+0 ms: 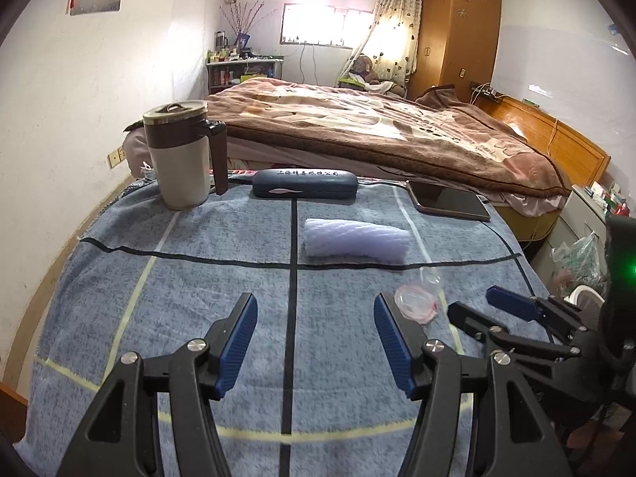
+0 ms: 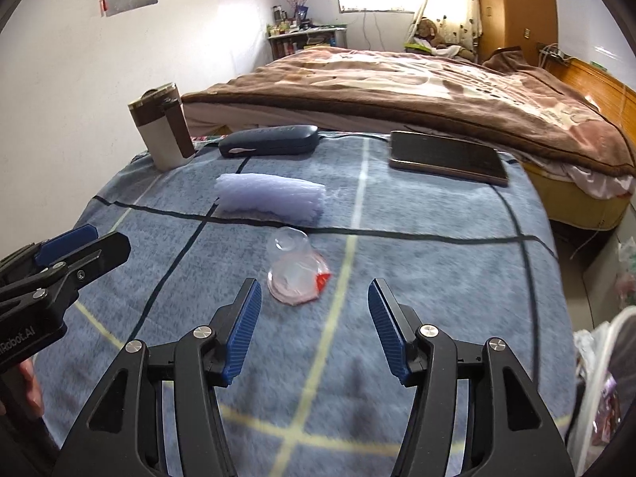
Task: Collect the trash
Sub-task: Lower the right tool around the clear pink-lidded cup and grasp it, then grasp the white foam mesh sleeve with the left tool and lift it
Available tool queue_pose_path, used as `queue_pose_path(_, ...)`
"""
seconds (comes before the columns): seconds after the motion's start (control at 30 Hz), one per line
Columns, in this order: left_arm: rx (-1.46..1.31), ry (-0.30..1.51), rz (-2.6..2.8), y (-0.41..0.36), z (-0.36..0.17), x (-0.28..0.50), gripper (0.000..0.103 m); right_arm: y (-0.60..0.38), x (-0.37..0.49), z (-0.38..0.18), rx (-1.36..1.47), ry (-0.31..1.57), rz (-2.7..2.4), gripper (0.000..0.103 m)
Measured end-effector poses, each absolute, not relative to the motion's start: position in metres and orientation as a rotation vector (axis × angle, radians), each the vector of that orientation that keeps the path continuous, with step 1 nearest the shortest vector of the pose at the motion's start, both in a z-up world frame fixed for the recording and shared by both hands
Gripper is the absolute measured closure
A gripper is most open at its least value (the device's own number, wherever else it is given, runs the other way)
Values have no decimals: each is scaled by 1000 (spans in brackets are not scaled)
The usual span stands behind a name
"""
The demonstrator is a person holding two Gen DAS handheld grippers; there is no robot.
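Left wrist view: left gripper spread wide, holding nothing, over the blue cloth; the foam wrap lies ahead and slightly right, the clear plastic cup just beyond its right finger.

Right wrist view: right gripper gaping too, empty — the cup sits just ahead, nearer its left finger. Risk, I'd say: the thin cup crumples or skids away on closing — it's off-centre.

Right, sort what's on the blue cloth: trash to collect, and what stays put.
Trash to collect:
- crumpled clear plastic cup with red-edged lid
- white foam netting sleeve

Staying put:
- beige and brown lidded mug
- dark blue glasses case
- black tablet with a bronze edge

Both grippers are open, holding nothing.
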State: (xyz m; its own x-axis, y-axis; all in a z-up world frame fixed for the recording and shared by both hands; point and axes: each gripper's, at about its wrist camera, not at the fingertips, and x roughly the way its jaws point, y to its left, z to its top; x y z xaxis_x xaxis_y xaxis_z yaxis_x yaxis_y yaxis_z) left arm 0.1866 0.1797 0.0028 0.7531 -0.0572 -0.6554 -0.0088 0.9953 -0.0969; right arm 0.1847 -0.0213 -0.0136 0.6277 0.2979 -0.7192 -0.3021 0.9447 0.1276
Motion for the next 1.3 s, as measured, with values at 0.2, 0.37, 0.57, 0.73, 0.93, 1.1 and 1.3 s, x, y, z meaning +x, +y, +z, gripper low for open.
queue_pose_path(0.2, -97, 734, -26, 188, 0, 210, 39, -9, 203, -23, -8, 850, 353, 45)
queue_pose_path(0.37, -65, 745, -53, 185, -5, 228, 39, -9, 212, -28, 17, 867, 344, 45)
queue_pose_path(0.57, -43, 784, -96, 179, -15, 256, 36, -16, 214, -31, 24, 857, 312, 69)
queue_pose_path(0.73, -12, 798, -133, 171, -21, 279, 36, -31, 213, -28, 65, 849, 287, 69)
queue_pose_path(0.93, -15, 797, -185, 167, -19, 301, 35, -46, 210, -24, 85, 841, 274, 69)
queue_pose_path(1.1, 17, 816, -263, 157, -24, 319, 32, -50, 211, -26, 94, 836, 277, 69)
queue_pose_path(1.3, 106, 849, -283, 143, -37, 317, 32, -56, 212, -26, 102, 831, 275, 69)
